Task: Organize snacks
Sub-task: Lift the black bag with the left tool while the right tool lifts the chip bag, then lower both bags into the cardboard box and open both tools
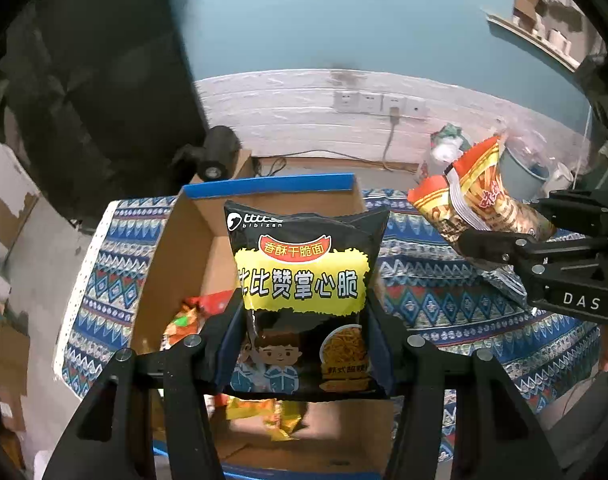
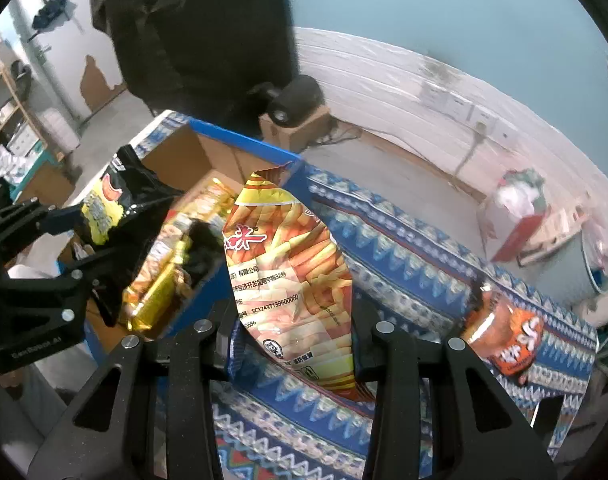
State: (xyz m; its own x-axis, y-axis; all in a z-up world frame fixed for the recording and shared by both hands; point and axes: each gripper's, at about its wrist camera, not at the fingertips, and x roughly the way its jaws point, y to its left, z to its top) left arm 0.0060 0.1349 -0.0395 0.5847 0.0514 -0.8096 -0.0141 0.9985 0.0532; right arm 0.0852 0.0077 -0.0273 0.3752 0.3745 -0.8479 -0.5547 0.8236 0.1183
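Snacks: left tongs (image 1: 304, 320) grip one black packet (image 1: 304, 280), right tongs (image 2: 294, 320) one orange packet (image 2: 292, 272).

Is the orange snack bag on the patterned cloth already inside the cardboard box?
No, the orange snack bag lies outside the cardboard box.

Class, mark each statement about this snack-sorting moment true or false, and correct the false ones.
1. The left gripper holds a black and yellow snack bag. True.
2. The right gripper is empty. False: it is shut on an orange fries-print bag.
3. The cardboard box has a blue rim. True.
4. The box holds no snacks. False: gold and orange packets already lie inside.
5. An orange packet lies on the patterned cloth, outside the box. True.
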